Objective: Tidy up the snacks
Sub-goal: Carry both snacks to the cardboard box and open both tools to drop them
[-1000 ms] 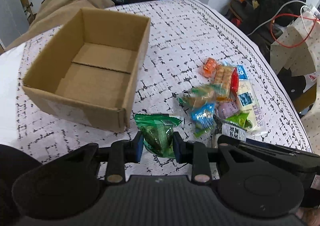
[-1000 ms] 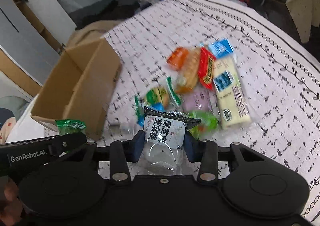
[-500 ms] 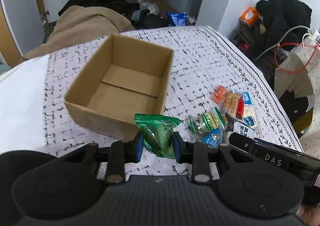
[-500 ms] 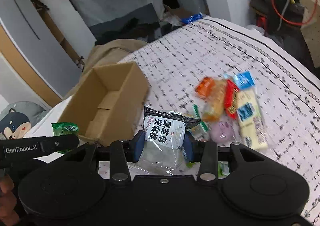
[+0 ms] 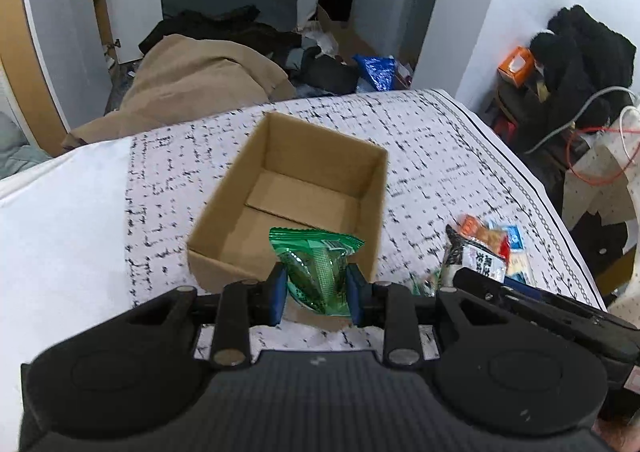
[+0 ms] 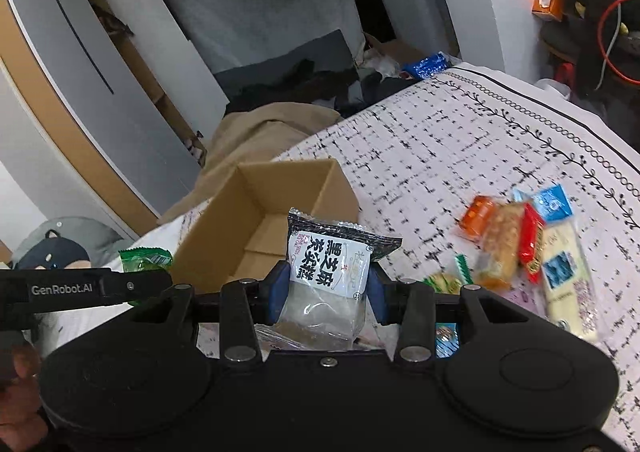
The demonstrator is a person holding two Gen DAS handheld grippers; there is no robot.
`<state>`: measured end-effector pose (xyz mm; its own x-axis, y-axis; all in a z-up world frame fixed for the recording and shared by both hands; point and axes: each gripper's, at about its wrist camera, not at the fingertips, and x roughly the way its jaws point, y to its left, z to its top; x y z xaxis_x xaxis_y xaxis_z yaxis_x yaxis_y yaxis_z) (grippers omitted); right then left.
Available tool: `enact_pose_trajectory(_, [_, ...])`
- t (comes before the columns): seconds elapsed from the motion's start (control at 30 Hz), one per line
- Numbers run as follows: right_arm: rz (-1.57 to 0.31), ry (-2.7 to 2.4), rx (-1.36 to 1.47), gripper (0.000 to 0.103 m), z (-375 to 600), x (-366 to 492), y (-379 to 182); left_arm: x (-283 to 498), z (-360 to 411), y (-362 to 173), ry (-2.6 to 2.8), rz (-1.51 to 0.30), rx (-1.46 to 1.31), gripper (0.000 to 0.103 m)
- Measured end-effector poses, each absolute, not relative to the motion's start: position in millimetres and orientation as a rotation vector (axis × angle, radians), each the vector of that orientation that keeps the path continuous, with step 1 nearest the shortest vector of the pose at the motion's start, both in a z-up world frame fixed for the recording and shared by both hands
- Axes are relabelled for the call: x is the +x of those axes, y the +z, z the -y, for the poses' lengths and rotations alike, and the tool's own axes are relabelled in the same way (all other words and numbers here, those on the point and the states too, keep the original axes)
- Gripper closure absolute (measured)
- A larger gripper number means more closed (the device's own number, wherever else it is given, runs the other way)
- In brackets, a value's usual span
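Presently, the left gripper was clamped on a green snack packet, held upright above the near edge of the open cardboard box. The right gripper pinched a black-and-white sesame packet, likewise raised just before the box. Beyond both, the box stood on a patterned white cloth with nothing visible inside. The remaining snacks lay in 1 loose heap on the cloth to the right of the box, apart from it
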<state>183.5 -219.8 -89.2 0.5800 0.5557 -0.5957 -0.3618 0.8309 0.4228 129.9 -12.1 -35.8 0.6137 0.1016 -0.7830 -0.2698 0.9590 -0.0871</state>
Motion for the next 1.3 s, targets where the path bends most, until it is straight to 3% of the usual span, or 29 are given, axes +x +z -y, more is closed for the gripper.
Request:
enact_pose_trajectory(0.83, [-0.792,0.655,0.292,0.062,153,218,-101,176,-50,-60,0.261,-0.92,-0.267,0.072])
enact_pose_trajectory(1.03, [-0.804,0.654,0.287,0.062,150,219,-106,185,-50,-67,0.262,-0.938,-0.248,0.055])
enact_pose_trajectory(1.13, [-0.793,0.657,0.3,0.059,150,218,-108,186,-54,-67,0.284,-0.936,-0.259,0.05])
enact_pose_trajectory(1.2, [-0.783,0.66,0.306,0.047,150,216,-107,185,-58,-66,0.304,-0.937,-0.265,0.048])
enact_pose_trajectory(1.3, [-0.776,0.668,0.296,0.041,149,212,-102,182,-61,-64,0.313,-0.938,-0.274,0.047])
